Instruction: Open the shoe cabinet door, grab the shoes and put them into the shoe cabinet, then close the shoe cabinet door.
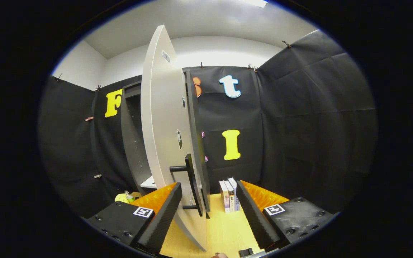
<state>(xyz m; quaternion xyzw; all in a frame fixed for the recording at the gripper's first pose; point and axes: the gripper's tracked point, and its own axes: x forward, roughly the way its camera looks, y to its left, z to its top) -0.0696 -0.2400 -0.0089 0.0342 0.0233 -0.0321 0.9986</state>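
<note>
Your gripper point(209, 209) stands with its jaws spread wide and released; nothing is pressed between them. The shoe cabinet door point(163, 129) hangs open, its free edge toward you, running down through the gap between your fingers, nearer the left finger than the right. Whether the left finger touches the door face cannot be told. The dark bar handle point(191, 182) sits on that edge, standing upright just ahead of the fingertips and inside the gap, with two short stubs joining it to the door. Neither finger presses on it.

Beyond the door and to the left of your left finger, the shoe cabinet point(133, 143) shows a dark open interior with a pale shelf point(148, 183) low down. Further left of that finger, low on the floor, lies a small yellowish object with a bottle point(129, 196) beside it; it is too small to identify.

Between the door edge and your right finger, a few upright books point(229, 195) stand on the wooden floor point(224, 229). The floor between the fingers to the right of the door lies open as far as the books.
</note>
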